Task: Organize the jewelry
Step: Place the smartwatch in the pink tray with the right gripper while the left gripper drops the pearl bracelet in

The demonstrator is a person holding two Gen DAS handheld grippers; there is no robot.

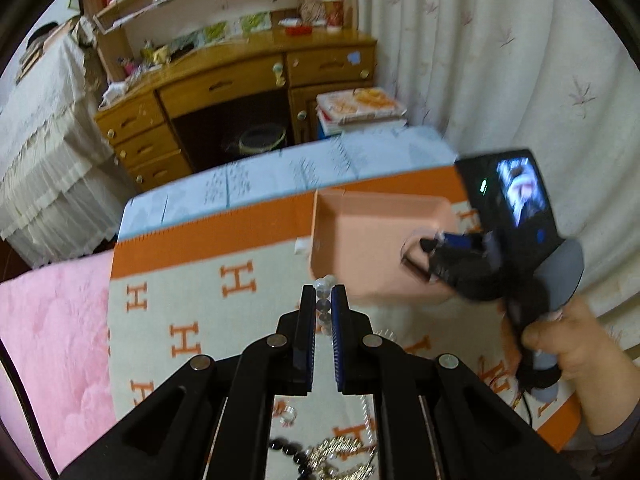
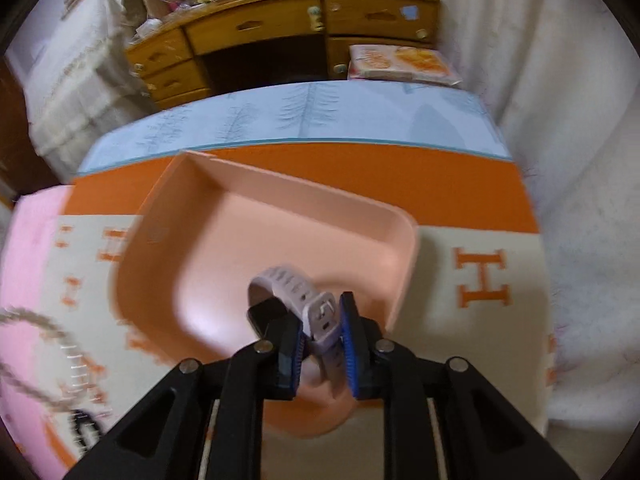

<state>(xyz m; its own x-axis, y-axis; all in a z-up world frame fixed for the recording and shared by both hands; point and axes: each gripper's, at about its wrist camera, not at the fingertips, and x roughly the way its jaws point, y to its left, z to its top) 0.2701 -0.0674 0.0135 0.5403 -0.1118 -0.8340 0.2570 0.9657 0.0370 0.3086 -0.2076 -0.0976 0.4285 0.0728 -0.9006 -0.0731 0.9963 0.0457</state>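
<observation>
Black linkage arms fill the bottom of both views, so starting there. Left gripper [image 1: 324, 294] is clenched tight on a string of clear and dark beads [image 1: 323, 300]; the bead strand runs right between the blue pads, with a couple of pale beads poking out past the tips at 12 o'clock. It hangs above the orange-and-cream H-pattern blanket [image 1: 192, 304].

Right gripper [image 2: 324, 312] is grasping a watch with a pale lilac strap [image 2: 304, 292]. The strap and buckle sit pinched between the 2 fingers, while the dark watch face sticks out at 10 o'clock of the tips. It's held over the pink tray [image 2: 224, 184], near the tray's close edge.

What only the left view gives you: the jewelry pile [image 1: 332, 452] at 6 o'clock under the arms, with black beads, a gold chain and a ring, plus the person's hand [image 1: 568, 344] at 4 o'clock gripping the right tool's handle.

What only the right view gives you: the tray's inside, and a pale chain [image 2: 36, 344] blurred at 8 o'clock on the blanket.
</observation>
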